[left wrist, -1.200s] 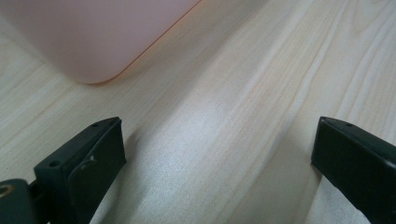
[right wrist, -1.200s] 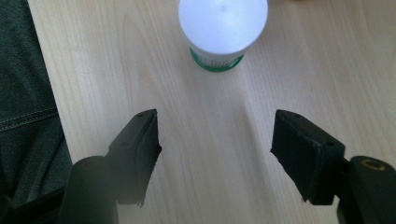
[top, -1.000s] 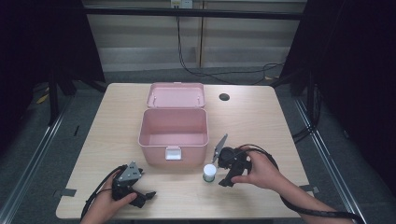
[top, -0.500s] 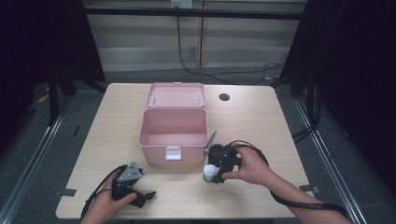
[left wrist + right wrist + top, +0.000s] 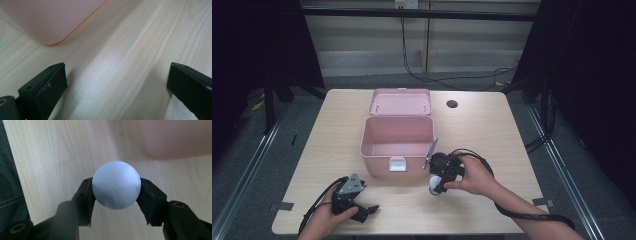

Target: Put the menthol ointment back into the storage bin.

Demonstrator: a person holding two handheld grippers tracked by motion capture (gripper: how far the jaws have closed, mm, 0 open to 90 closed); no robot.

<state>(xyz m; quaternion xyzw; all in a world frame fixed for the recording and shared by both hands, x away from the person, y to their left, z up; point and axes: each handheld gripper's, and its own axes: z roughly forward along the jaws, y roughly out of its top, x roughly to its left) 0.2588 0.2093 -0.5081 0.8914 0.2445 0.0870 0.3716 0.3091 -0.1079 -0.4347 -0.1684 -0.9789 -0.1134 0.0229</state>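
**Right tongs clamp a pale ball beside the pink box; left tongs lie spread on the tabletop**

The right tongs point(image 5: 435, 188) are closed on a pale ball point(image 5: 434, 189), one black jaw pressed to each side of it, as the right gripper view shows plainly: the round, bluish-white ball point(image 5: 116, 185) sits squarely between the two pads point(image 5: 86, 200), touching both. Beneath it is light wood grain, and a rounded pink corner of the box point(image 5: 175, 140) lies near, at the upper right of that view. From the high view, the ball is just in front of the box's front right corner, near the tabletop's point(image 5: 492, 130) front edge; whether it is touching the wood or lifted just off it cannot be told. The right hand point(image 5: 474, 175) wraps the gripper body, with a cable looping back along the forearm.

The left tongs point(image 5: 371, 210) are released and hold nothing. In the left gripper view the two jaws stand far apart with bare wood between them, and a rounded pink corner of the box point(image 5: 50, 22) is ahead of them. In the high view they rest low at the front left of the tabletop, held by the left hand point(image 5: 329, 220), well apart from the right tongs.

The pink box point(image 5: 398, 145) stands open at mid-table, its lid point(image 5: 401, 102) laid back behind it and a white latch point(image 5: 397, 164) on its front wall. The part of the inside that can be seen looks bare. A small dark round hole point(image 5: 452, 104) marks the tabletop behind and to the right of the box.
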